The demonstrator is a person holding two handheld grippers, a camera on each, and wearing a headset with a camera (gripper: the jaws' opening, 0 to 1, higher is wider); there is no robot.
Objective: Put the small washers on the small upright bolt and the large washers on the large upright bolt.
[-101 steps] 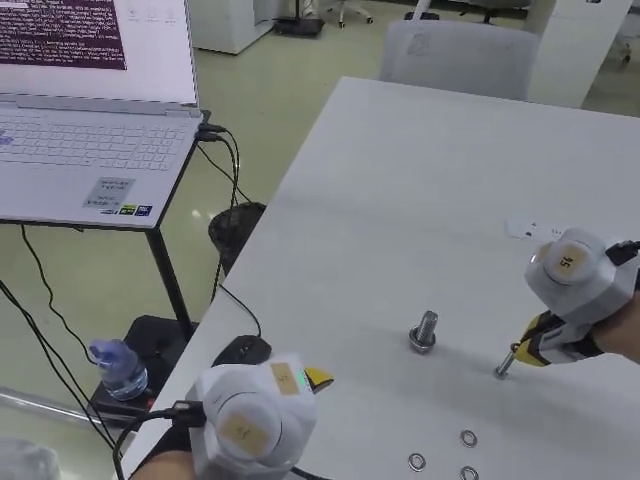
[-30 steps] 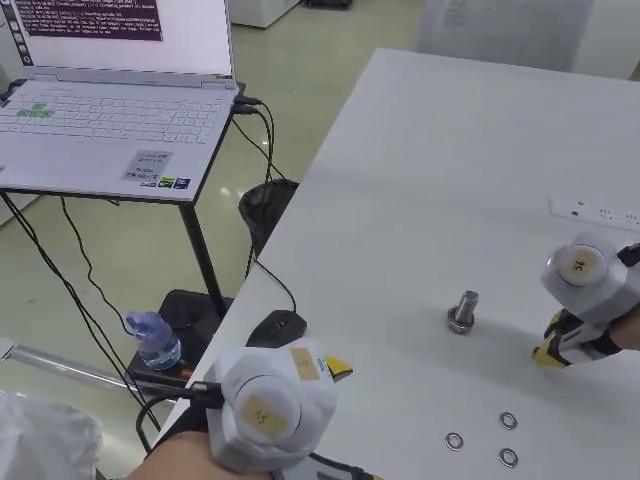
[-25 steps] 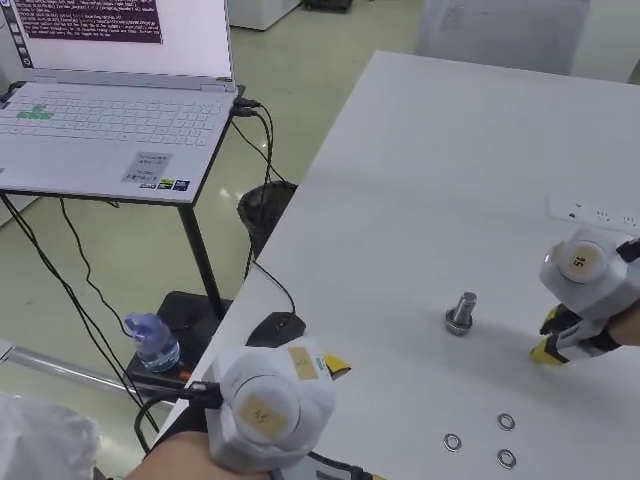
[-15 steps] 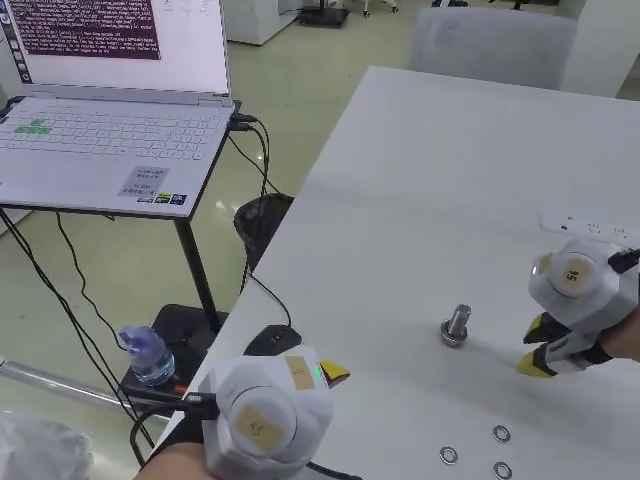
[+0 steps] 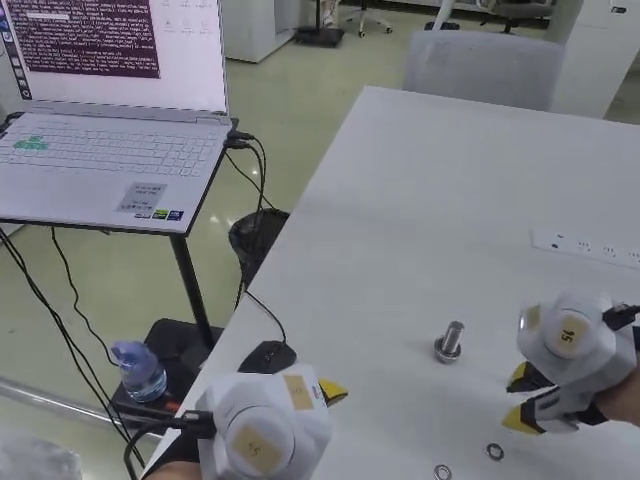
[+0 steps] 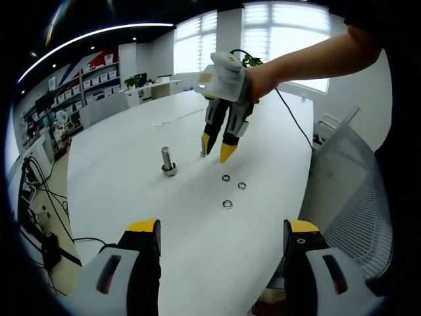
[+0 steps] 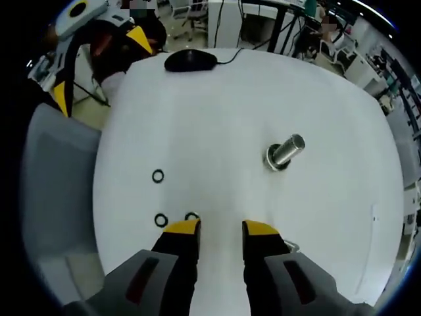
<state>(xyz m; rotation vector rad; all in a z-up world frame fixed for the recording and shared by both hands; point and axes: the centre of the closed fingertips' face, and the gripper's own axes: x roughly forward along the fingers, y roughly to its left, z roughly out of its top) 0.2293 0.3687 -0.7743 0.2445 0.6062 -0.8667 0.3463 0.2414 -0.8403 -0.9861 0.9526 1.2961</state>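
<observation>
The large bolt (image 5: 449, 341) (image 6: 168, 161) (image 7: 285, 152) stands upright on the white table (image 5: 420, 200). A thin small bolt (image 6: 203, 153) stands just beside the tips of my right gripper (image 5: 518, 400) (image 6: 216, 149) (image 7: 221, 228), which is open above the table with nothing between its fingers. Three washers (image 6: 225, 178) (image 6: 241, 185) (image 6: 227, 204) lie flat close by; in the right gripper view they are at the left of the fingers (image 7: 158, 176) (image 7: 161, 220) (image 7: 191, 216). My left gripper (image 5: 333, 392) (image 6: 222, 227) (image 7: 99, 66) is wide open over the near table edge.
A laptop (image 5: 100, 150) sits on a stand to the left of the table. A black mouse (image 5: 265, 355) (image 7: 191, 60) lies at the table's near left corner. A power strip (image 5: 585, 247) lies at the right, and a grey chair (image 5: 480, 65) stands at the far end.
The right gripper, shut down by the small bolt earlier, has opened and lifted back toward the washers. The head view has shifted. The left gripper has stayed where it was.
</observation>
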